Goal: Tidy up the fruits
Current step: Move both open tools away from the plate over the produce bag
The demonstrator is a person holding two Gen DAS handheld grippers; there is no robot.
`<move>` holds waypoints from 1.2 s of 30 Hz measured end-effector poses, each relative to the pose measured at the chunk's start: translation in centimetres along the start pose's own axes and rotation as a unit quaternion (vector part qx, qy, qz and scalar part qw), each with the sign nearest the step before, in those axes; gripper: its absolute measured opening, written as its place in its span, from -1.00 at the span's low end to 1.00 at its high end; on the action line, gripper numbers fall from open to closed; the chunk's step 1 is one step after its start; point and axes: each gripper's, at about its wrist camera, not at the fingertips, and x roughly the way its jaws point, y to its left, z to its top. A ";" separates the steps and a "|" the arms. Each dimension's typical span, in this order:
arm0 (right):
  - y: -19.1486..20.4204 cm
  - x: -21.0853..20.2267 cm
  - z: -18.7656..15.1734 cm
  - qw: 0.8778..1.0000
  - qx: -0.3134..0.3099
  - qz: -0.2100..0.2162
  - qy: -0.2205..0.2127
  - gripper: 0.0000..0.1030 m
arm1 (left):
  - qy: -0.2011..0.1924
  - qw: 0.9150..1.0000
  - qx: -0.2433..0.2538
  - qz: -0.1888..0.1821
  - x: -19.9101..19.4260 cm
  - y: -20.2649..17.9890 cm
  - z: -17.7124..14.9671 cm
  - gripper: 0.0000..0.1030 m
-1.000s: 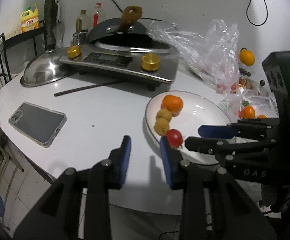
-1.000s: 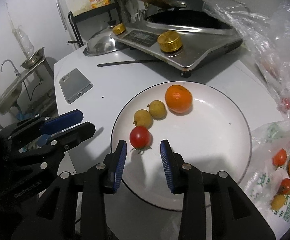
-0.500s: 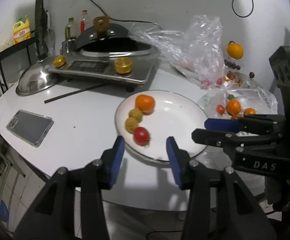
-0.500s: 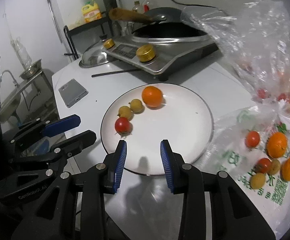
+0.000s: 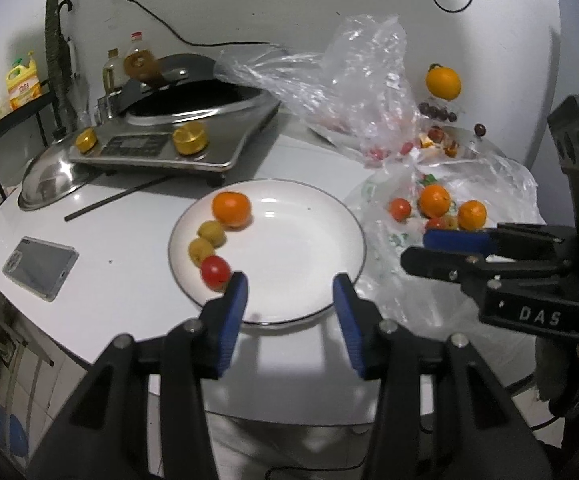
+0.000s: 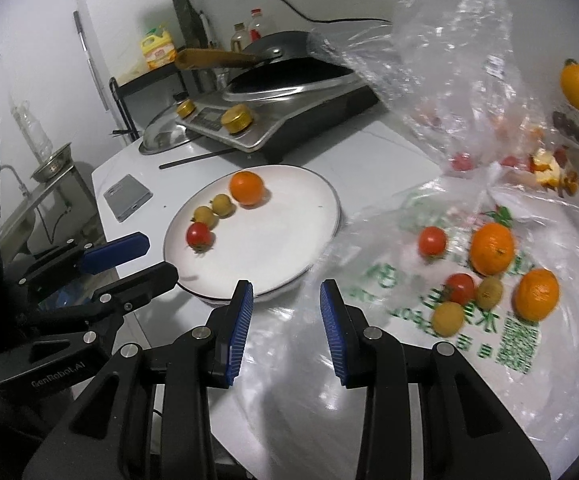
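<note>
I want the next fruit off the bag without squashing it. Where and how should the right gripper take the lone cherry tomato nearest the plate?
Grip the cherry tomato across its round middle, coming from above. It sits apart from the orange on the flat printed plastic bag, so both sides look free. The right gripper is empty, jaws apart; probably widen them a little first.

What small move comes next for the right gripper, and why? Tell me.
Probably carry the right gripper on toward the cherry tomato on the printed plastic bag. Its jaws stand apart with nothing between them, the plate already holds four fruits in a row, and several fruits lie on the bag.
</note>
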 end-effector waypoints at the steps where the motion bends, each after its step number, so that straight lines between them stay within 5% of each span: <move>1: -0.3 -0.2 -0.1 1.000 0.002 -0.002 -0.002 -0.28 | 0.001 1.000 0.002 0.000 0.1 -0.3 0.1 -0.10; 36: -12.0 -5.5 -4.2 0.994 0.090 -0.046 -0.032 -0.28 | 0.022 0.996 0.070 -0.049 3.8 -11.7 2.3 -0.10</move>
